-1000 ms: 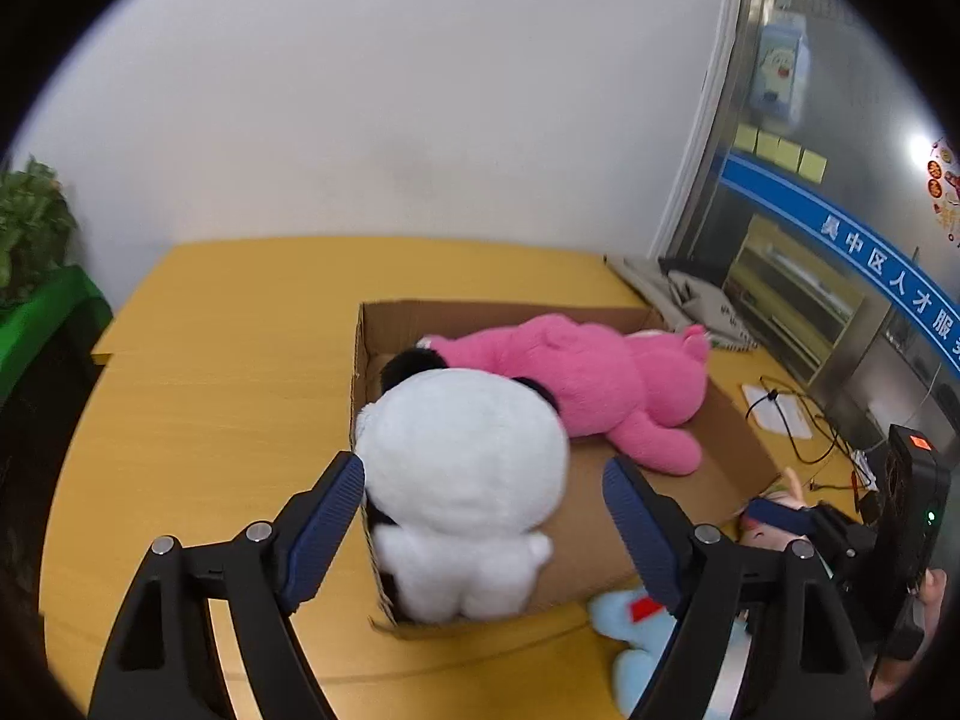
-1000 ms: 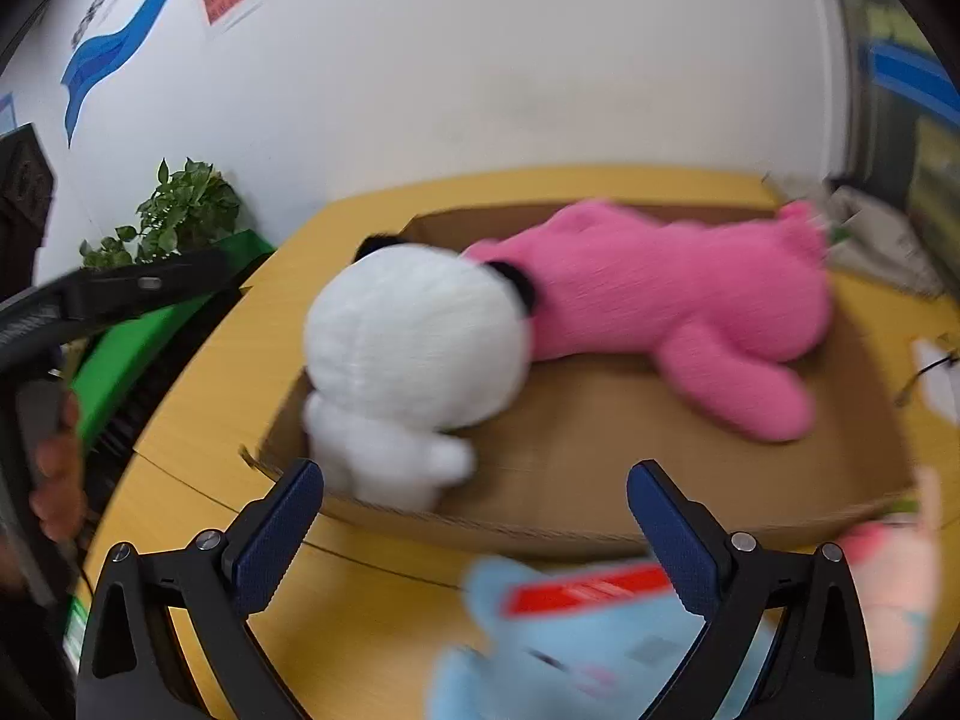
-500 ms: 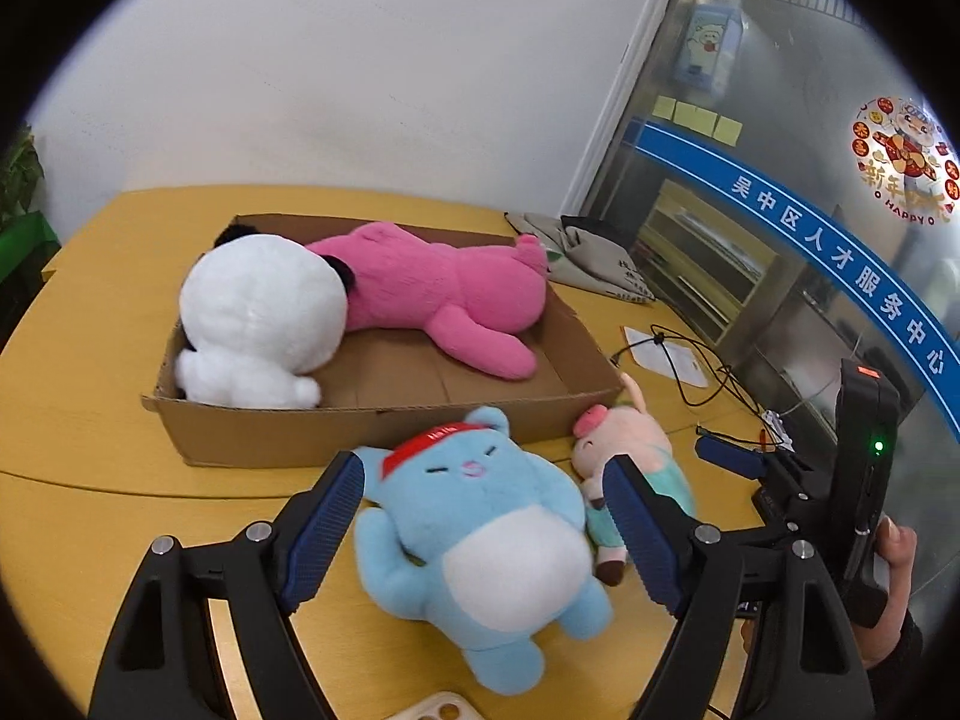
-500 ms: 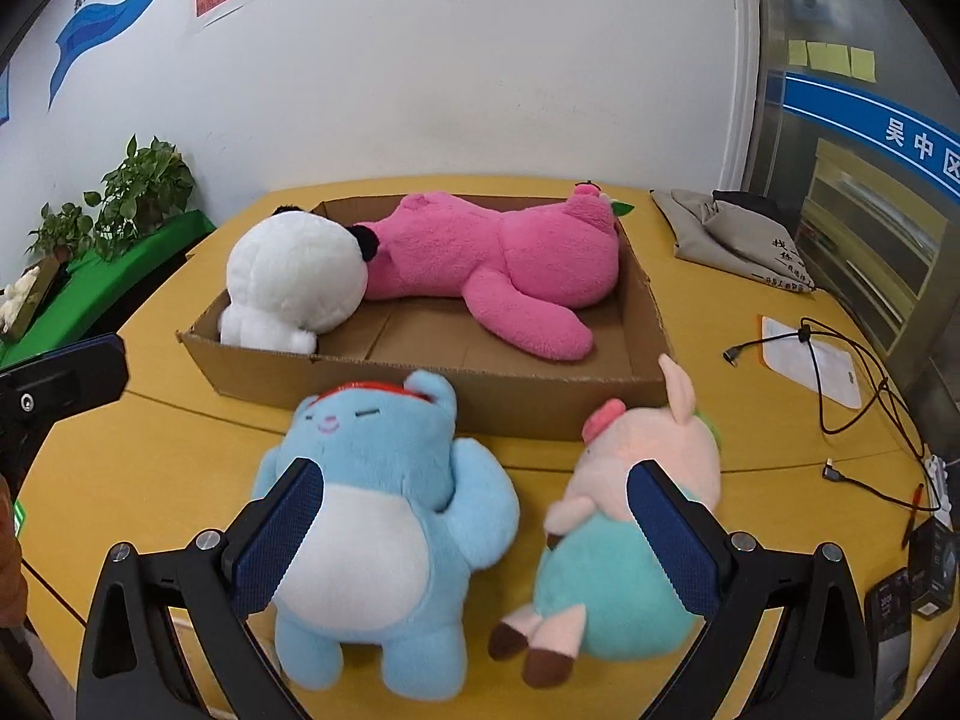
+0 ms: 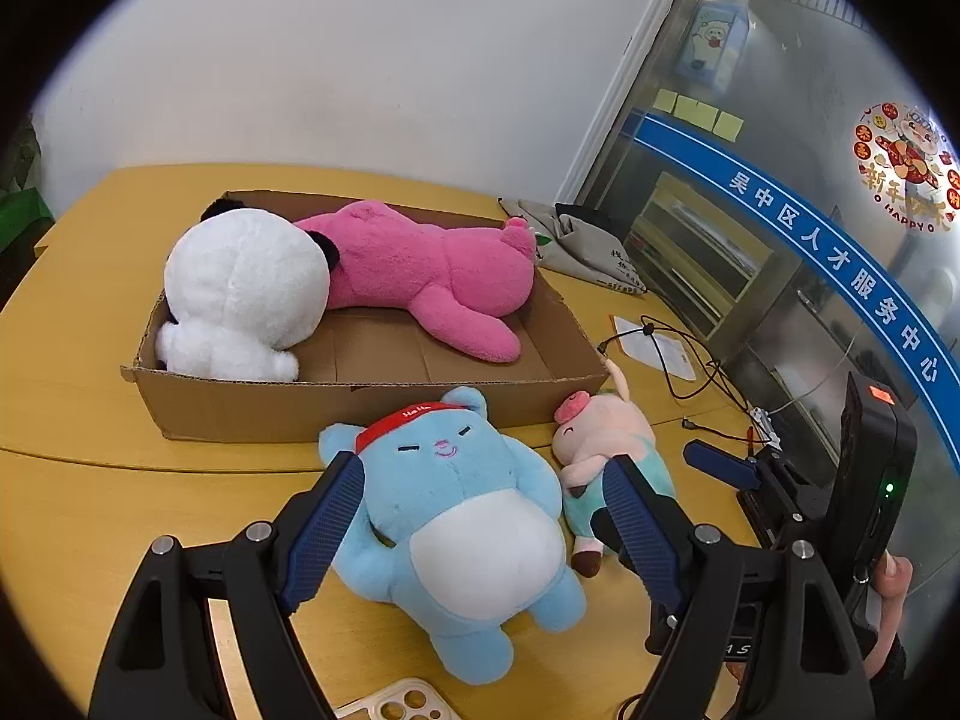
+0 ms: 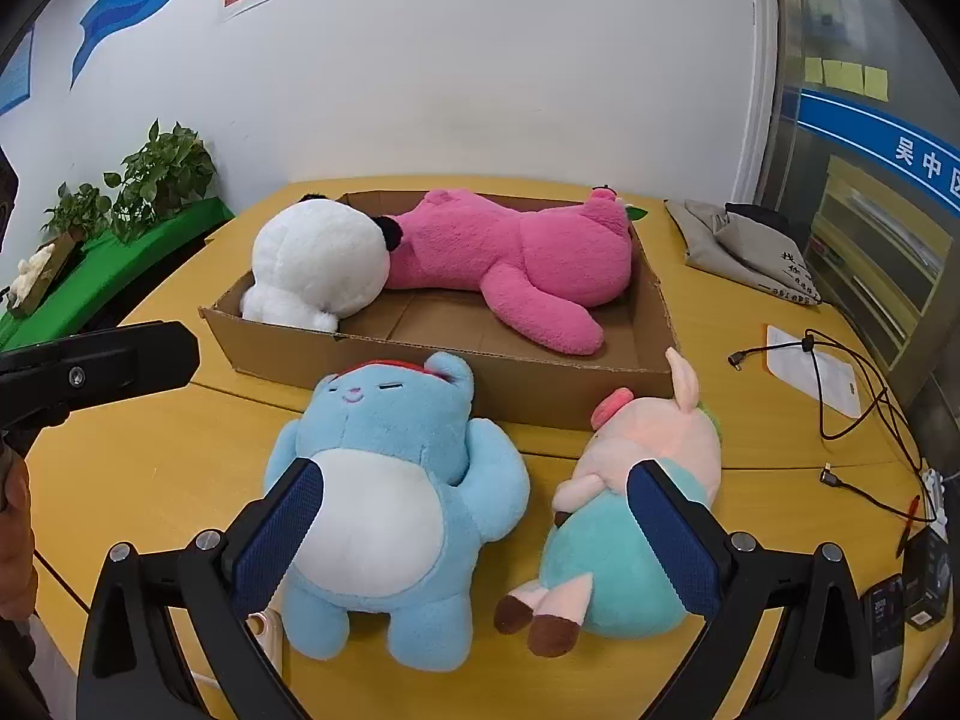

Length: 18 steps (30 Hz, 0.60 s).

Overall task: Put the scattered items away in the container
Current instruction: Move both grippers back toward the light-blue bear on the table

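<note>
Blue plush (image 5: 465, 531) on its back on the table (image 5: 90, 480), near side of the cardboard box (image 5: 360, 402), pig plush (image 6: 630, 510) just right of it.
My left tongs (image 5: 480, 516) and right tongs (image 6: 474, 540) are both spread, pinching nothing. Risks: soft round belly squirts out of a shallow pinch; box already holds the panda (image 5: 240, 294) and pink plush (image 5: 432, 282), so space is tight.

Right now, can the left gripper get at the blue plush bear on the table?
Probably yes: the left gripper stands open, the blue plush bear lies face-up straight ahead, nothing lies between them.
</note>
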Each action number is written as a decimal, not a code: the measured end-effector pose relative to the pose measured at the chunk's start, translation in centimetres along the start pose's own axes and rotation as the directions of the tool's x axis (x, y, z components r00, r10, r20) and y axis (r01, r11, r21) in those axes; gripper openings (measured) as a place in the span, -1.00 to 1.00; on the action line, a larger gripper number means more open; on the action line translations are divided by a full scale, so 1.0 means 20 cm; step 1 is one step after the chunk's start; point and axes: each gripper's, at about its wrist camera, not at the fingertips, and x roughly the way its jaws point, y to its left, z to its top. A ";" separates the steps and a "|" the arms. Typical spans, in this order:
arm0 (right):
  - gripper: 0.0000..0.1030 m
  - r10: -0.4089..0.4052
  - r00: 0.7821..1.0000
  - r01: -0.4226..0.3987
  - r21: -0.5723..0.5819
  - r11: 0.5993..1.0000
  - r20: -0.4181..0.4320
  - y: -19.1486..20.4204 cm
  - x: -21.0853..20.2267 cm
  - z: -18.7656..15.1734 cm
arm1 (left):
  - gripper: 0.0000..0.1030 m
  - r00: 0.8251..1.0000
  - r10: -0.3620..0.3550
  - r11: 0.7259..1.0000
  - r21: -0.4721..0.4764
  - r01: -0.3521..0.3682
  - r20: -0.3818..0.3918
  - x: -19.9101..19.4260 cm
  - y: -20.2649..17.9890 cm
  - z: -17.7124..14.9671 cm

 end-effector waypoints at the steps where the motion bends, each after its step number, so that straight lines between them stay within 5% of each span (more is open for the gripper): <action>1: 1.00 0.000 1.000 0.000 -0.001 1.000 0.000 0.00 0.00 0.00 | 0.59 1.000 0.002 1.000 0.002 -0.002 -0.002 0.00 0.00 0.00; 18: 1.00 0.013 1.000 -0.013 0.006 1.000 -0.021 0.00 0.02 -0.03 | 0.59 0.999 -0.025 1.000 -0.006 0.025 -0.023 0.04 -0.01 -0.02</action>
